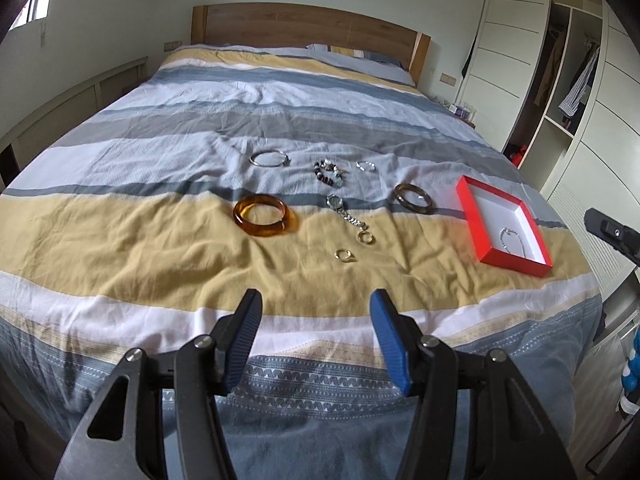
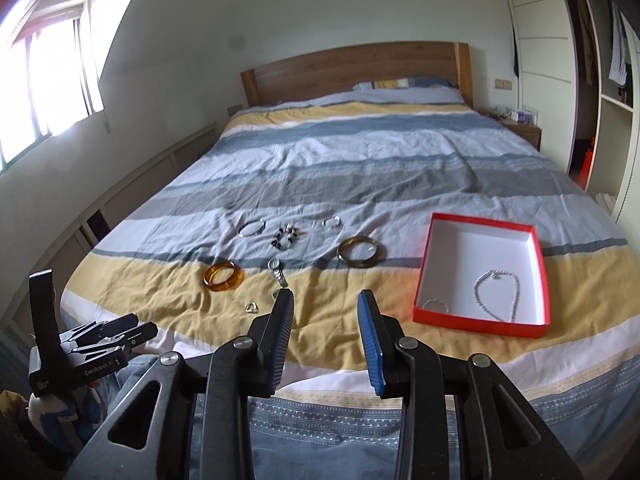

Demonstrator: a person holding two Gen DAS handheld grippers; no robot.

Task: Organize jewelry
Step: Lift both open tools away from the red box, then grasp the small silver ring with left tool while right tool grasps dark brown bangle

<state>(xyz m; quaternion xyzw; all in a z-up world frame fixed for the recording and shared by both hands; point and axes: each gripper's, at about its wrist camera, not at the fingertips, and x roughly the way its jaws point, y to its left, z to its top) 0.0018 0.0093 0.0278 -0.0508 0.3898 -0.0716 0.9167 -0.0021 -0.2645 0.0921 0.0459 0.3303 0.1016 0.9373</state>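
Jewelry lies on a striped bedspread (image 1: pixel 120 264). An amber bangle (image 1: pixel 262 217) (image 2: pixel 222 276), a dark bangle (image 1: pixel 414 198) (image 2: pixel 361 257), a silver bangle (image 1: pixel 269 158), a beaded bracelet (image 1: pixel 330 173), a watch (image 1: pixel 346 213), a small silver bracelet (image 1: pixel 366 166) and gold rings (image 1: pixel 345 255) lie there. A red box (image 1: pixel 505 225) (image 2: pixel 482 275) holds a silver chain (image 2: pixel 496 294) and a ring (image 2: pixel 436 305). My left gripper (image 1: pixel 316 300) and right gripper (image 2: pixel 325 300) are open and empty, above the bed's near edge.
A wooden headboard (image 1: pixel 308 26) and pillows stand at the far end. A wardrobe (image 1: pixel 560 60) with hanging clothes is on the right. A window (image 2: pixel 44 80) and low cabinets are on the left. The left gripper's body (image 2: pixel 80 356) shows at lower left.
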